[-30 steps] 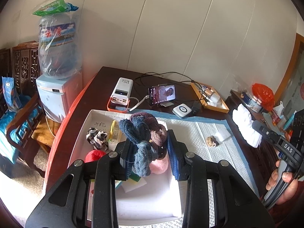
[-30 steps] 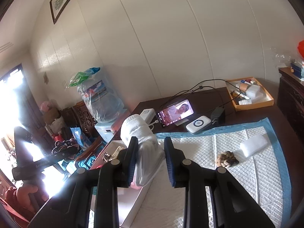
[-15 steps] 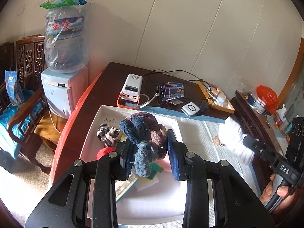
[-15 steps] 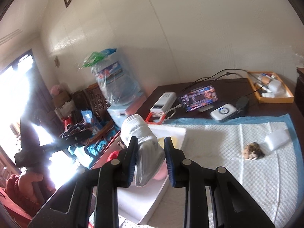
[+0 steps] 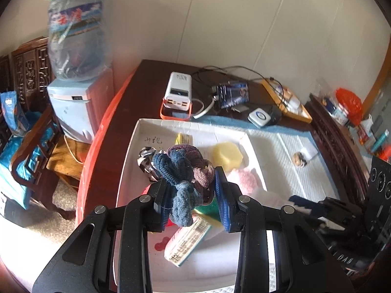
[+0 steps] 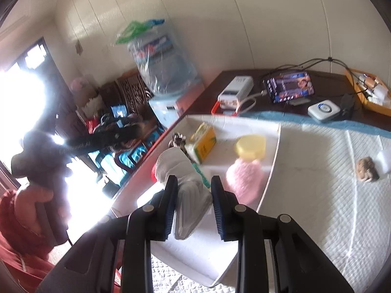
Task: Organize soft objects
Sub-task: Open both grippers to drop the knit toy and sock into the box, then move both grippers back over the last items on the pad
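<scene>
My left gripper [image 5: 193, 202] is shut on a bunch of blue and mauve scrunchies [image 5: 183, 168], held above the white tray [image 5: 146, 127]. My right gripper [image 6: 194, 205] is shut on a rolled white cloth [image 6: 183, 175], over the tray's [image 6: 273, 161] near part. In the tray lie a yellow sponge [image 5: 227, 155], a pink fluffy thing [image 5: 244, 180], a patterned scrunchie [image 5: 145, 158] and a packet [image 5: 188, 239]. The sponge [image 6: 250, 146] and pink thing [image 6: 244, 180] also show in the right wrist view. On the white pad lies a brown scrunchie [image 6: 366, 168] beside a white foam block [image 6: 385, 161].
The tray sits on a quilted white pad [image 6: 330, 195] on a dark table. Behind it stand a power bank [image 5: 177, 92], a phone [image 5: 233, 92], a small white device [image 5: 259, 117] and an orange tray [image 5: 288, 100]. A water dispenser [image 5: 78, 97] stands left of the table.
Both grippers moved closer over the white tray. The right gripper with its white cloth swung left and down, from above the pad to over the tray. Both stay shut on their loads.
</scene>
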